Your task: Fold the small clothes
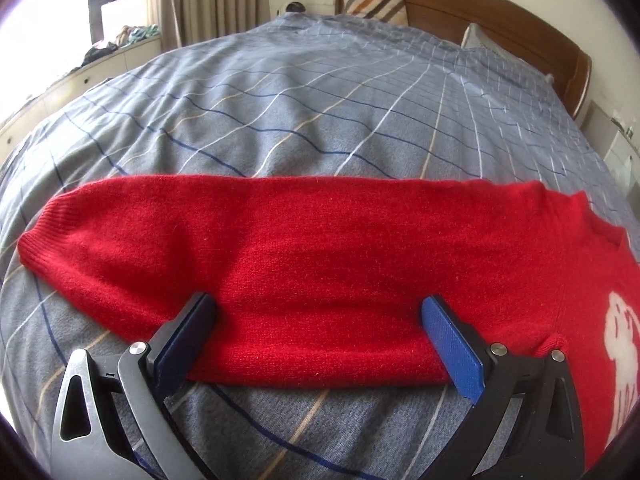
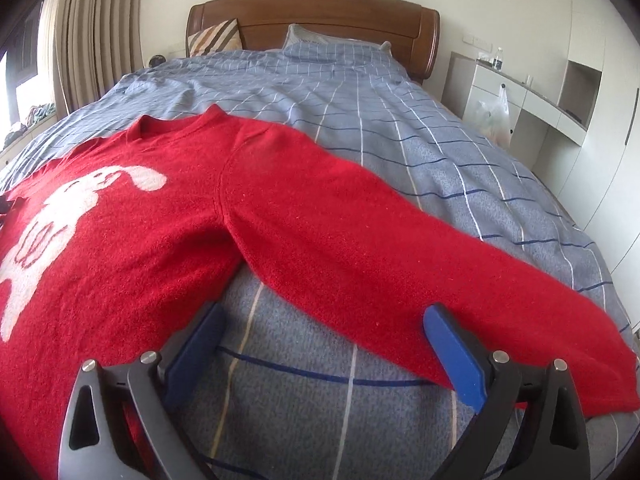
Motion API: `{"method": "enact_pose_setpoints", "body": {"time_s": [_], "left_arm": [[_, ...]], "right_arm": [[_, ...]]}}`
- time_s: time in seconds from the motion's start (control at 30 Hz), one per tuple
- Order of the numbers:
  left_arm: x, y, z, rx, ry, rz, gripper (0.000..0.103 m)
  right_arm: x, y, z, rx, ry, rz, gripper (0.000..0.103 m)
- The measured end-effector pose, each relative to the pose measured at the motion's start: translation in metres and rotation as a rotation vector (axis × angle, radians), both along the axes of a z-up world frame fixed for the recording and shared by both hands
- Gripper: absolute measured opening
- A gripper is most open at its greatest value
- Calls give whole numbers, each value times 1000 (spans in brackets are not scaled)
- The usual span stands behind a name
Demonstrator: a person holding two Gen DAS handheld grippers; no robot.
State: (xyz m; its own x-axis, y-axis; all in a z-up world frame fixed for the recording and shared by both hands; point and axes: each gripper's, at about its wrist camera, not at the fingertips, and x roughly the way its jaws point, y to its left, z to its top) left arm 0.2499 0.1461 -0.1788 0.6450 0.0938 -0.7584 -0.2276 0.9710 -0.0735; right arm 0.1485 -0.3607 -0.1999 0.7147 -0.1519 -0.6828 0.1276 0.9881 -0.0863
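My left claw [image 1: 320,312] is spread wide, its blue pads [image 1: 456,354] straddling the near edge of one sleeve [image 1: 248,256] of the red sweater [image 2: 132,216], which lies flat on the checked bedspread [image 2: 400,120]. The white animal figure [image 2: 60,208] marks its chest. My right claw [image 2: 324,320] also gapes, over bedspread between the body and the other sleeve [image 2: 400,256].

Open right tool [image 2: 324,336] beside red sweater's [image 2: 168,216] sleeve.
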Motion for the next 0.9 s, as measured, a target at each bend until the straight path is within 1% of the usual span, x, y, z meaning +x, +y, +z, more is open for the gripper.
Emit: {"method": "enact_pose_setpoints", "body": {"time_s": [0.2, 0.6, 0.9], "left_arm": [[0, -1, 0, 3, 2, 1, 103], [0, -1, 0, 3, 2, 2, 103], [0, -1, 0, 3, 2, 2, 103]], "right_arm": [[0, -4, -3, 32, 0, -4, 102], [2, -9, -3, 61, 11, -4, 102], [3, -9, -4, 54, 8, -10, 102]]}}
